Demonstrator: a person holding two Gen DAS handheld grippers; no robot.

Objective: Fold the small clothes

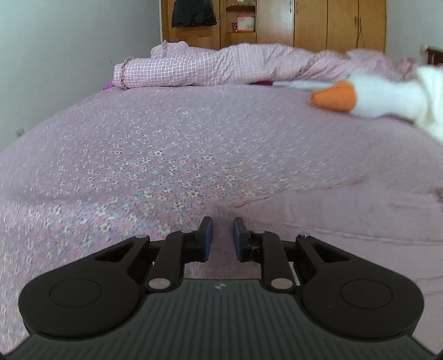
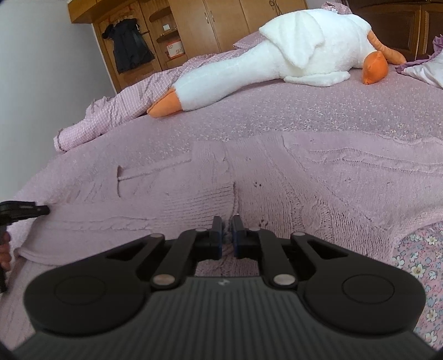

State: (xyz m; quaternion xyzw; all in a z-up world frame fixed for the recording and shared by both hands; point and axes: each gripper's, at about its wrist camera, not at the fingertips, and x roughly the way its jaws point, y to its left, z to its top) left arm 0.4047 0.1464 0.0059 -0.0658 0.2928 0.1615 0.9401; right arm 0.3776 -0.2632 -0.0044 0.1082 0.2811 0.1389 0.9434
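The right gripper [image 2: 227, 221] is pinching a fold of the pale pink knitted sweater [image 2: 277, 188], which is lying spread flat on the flowered bedspread [image 2: 420, 263]. The left gripper [image 1: 223, 228] is hovering released, jaws slightly apart, over the sweater's edge. Farther back, a white toy goose [image 2: 290, 52] is resting beside a checked quilt [image 1: 207, 66].

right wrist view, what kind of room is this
Most likely a home bedroom. A bed with a floral pink cover fills the view, a plush goose lies on it beside a rumpled checked quilt, and a wooden wardrobe stands behind.
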